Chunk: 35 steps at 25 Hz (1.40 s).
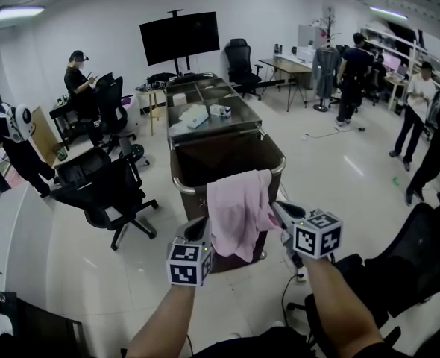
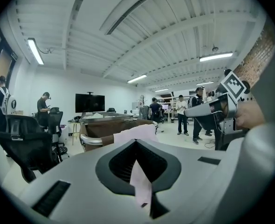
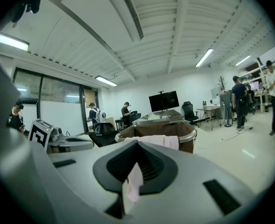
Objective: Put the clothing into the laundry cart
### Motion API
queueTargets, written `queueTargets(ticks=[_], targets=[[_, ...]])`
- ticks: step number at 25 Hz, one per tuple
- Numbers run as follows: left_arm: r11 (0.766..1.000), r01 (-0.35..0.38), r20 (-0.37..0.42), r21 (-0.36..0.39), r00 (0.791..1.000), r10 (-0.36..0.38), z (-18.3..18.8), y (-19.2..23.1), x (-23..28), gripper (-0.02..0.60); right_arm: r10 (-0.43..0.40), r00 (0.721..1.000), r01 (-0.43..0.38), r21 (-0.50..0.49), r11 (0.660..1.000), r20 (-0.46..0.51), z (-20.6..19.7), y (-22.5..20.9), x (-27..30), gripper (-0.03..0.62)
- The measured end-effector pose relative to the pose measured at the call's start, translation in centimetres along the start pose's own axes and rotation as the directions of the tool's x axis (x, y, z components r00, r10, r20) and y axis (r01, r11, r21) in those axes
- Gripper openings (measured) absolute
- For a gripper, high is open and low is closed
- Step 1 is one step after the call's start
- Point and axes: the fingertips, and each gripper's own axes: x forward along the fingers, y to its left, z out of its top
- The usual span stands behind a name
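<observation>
Head view: pink garment (image 1: 239,211) is being held at the near rim of the laundry cart (image 1: 227,151), with the left gripper (image 1: 203,228) and right gripper (image 1: 280,213) both clamped on it. Likely next: carried forward over the opening and released.

Head view steeply down, gripper views level, close, all sharing laundry cart (image 1: 221,159)

— The pink garment (image 1: 239,211)?
— Soft, matt cloth, lightly creased.
— And the laundry cart (image 1: 227,157)?
— Dull brown fabric walls under a shiny metal rim. The table (image 1: 242,118) behind it looks like bare, reflective metal.
— The floor (image 1: 339,177)?
— Pale, smooth and glossy. The left gripper (image 2: 137,171) and right gripper (image 3: 134,181) have smooth, matt grey plastic shells.
</observation>
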Motion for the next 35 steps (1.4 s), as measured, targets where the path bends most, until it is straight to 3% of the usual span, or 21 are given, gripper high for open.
queueTargets(ticks=[10, 21, 30, 35], targets=[[0.999, -0.034, 0.008, -0.025, 0.999, 0.034, 0.2, -3.5, 0.8, 0.0, 0.046, 0.999, -0.046, 0.006, 0.999, -0.018, -1.8, -1.1, -2.0, 0.006], [0.998, -0.049, -0.083, -0.038, 0.996, 0.046, -5.3, -8.0, 0.3, 0.0, 0.109, 0.988, -0.106, 0.029, 0.994, -0.109, -7.2, -1.8, -3.9, 0.006], [0.998, -0.044, -0.129, -0.043, 0.991, 0.038, -7.7, -8.7, -0.2, 0.0, 0.104, 0.985, -0.099, 0.043, 0.994, -0.136, -10.2, -1.7, -4.1, 0.006], [0.999, -0.04, -0.125, -0.037, 0.991, 0.035, -7.7, -8.7, -0.1, 0.0, 0.105, 0.985, -0.101, 0.029, 0.994, -0.14, -9.7, -1.6, -4.4, 0.006]])
